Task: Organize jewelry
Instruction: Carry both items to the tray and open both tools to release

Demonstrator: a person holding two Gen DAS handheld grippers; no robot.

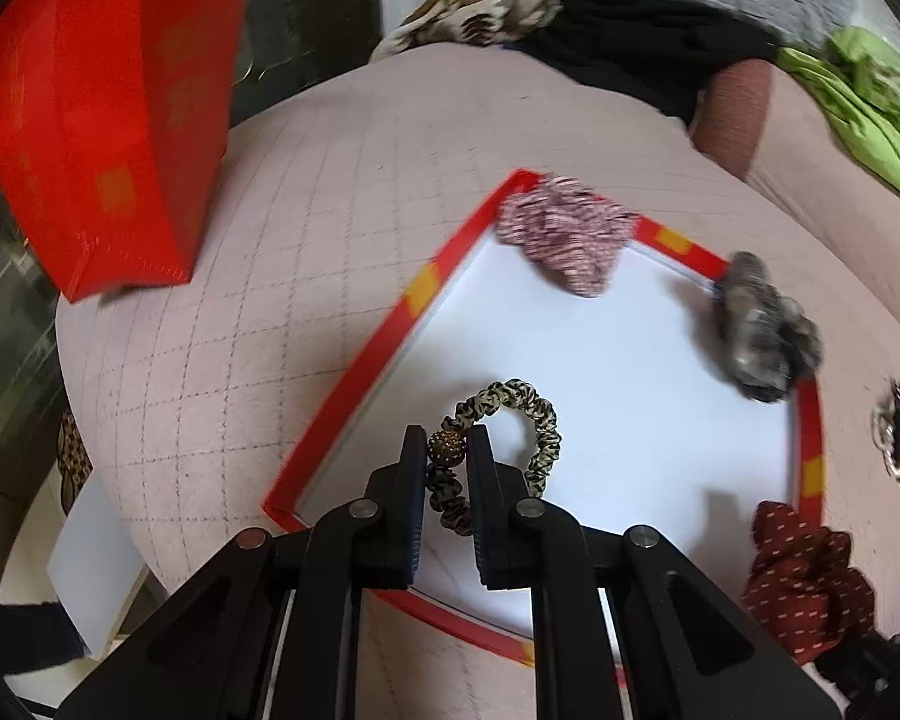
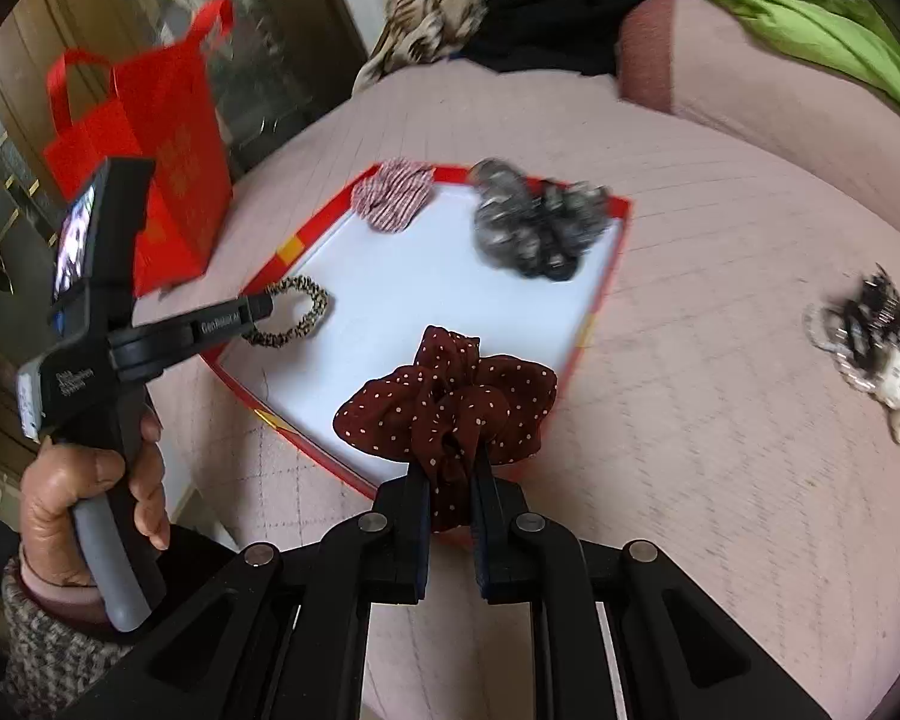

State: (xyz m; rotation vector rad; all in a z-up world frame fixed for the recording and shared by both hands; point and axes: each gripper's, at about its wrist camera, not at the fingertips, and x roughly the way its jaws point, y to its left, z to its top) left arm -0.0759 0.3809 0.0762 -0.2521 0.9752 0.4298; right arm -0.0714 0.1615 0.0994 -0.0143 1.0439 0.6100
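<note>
Fingers on both grippers pinch scrunchies, left gripper [image 1: 447, 450] the leopard-print beaded hair tie [image 1: 510, 420], right gripper [image 2: 453, 474] the maroon polka-dot fabric scrunchie [image 2: 450, 402], so I'd lower both over the red-rimmed white tray [image 2: 606, 276] before opening.

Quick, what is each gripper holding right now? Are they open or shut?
Left gripper: jaws shut on the leopard-print hair tie, over the tray.
Right gripper: jaws shut on the dark red dotted scrunchie.

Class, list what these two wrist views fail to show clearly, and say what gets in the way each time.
- Black-and-white pile on the bedspread: motion blur in both views; its pieces cannot be told apart.
- Grey scrunchie: blurred; pattern unreadable.
- Red bag: top cut off in the left wrist view.
- Dark red scrunchie: partly cut off low in the left view.
</note>
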